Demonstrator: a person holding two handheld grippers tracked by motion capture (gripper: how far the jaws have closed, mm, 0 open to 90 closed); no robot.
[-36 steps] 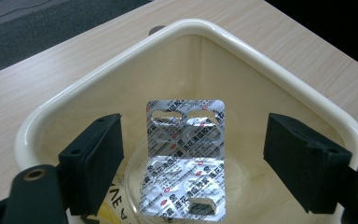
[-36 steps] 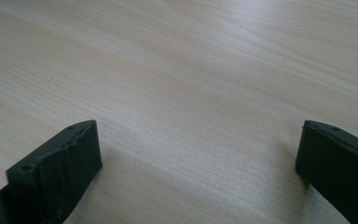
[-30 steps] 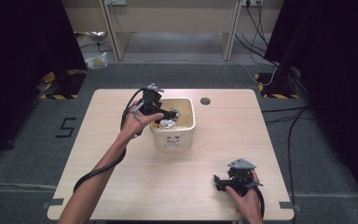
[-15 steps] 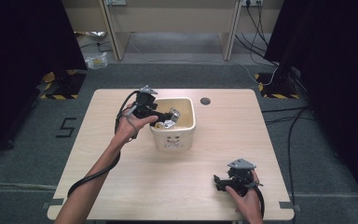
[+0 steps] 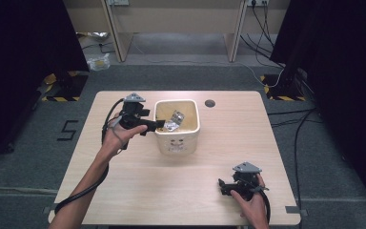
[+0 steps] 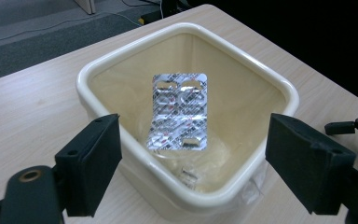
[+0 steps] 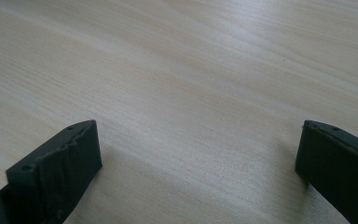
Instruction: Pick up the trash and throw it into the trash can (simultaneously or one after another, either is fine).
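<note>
Looking down on a pale wooden table (image 5: 219,143), with a cream square tub (image 5: 176,143) near its middle serving as the landmark.

Far left of the tub, on the grey floor: showing a large taped "5" (image 5: 68,130), the one marking that can be read.

Just left of the tub: hovering at its left rim, the left gripper (image 5: 153,125), held in a person's left hand (image 5: 119,136) and aiming across the opening. Standing released, jaws wide apart and grasping nothing. Judging from that pose, either lining up to reach in or having just let go; impossible to say which.

Inside the tub: leaning against the far wall, a silver blister pack (image 6: 179,112) of pills, foil side facing the left gripper view, lower edge resting toward the bottom. Carrying rows of small red print, too fine to read. Lying beneath it, what looks like crumpled clear film. On the tub's near outer wall, bearing a faint dark print, too small to make out.

Behind the tub to the right: sitting flush in the tabletop, a small round dark cable hole (image 5: 210,103).

Well to the right of the tub, toward the near edge: resting low over bare wood, the right gripper (image 5: 223,186), jaws likewise spread and holding nothing. Probably waiting out of the way while the other hand is working at the tub.
</note>
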